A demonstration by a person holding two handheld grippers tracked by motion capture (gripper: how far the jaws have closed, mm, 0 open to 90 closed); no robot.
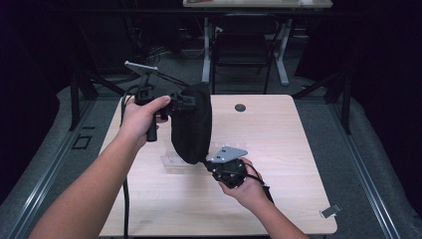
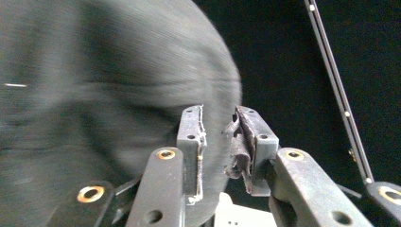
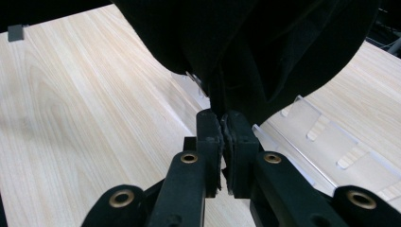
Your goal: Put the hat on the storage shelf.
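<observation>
A black cloth (image 1: 191, 124), rounded like a soft cap, hangs upright above the wooden table (image 1: 278, 149). My left gripper (image 1: 188, 99) is at the cloth's upper left edge, held by a hand. In the left gripper view its jaws (image 2: 217, 142) stand apart, with the blurred grey-black cloth (image 2: 108, 94) in and behind the gap; the pads do not visibly press on it. My right gripper (image 1: 206, 162) is at the cloth's bottom edge. In the right gripper view its jaws (image 3: 222, 125) are shut on a fold of the black cloth (image 3: 246, 47).
A clear plastic stand (image 1: 171, 159) lies on the table under the cloth, also seen as the clear stand (image 3: 331, 142). A round cable hole (image 1: 240, 107) sits at the table's far middle. A small grey piece (image 1: 330, 211) lies near the right front corner. Another desk (image 1: 249, 30) stands behind.
</observation>
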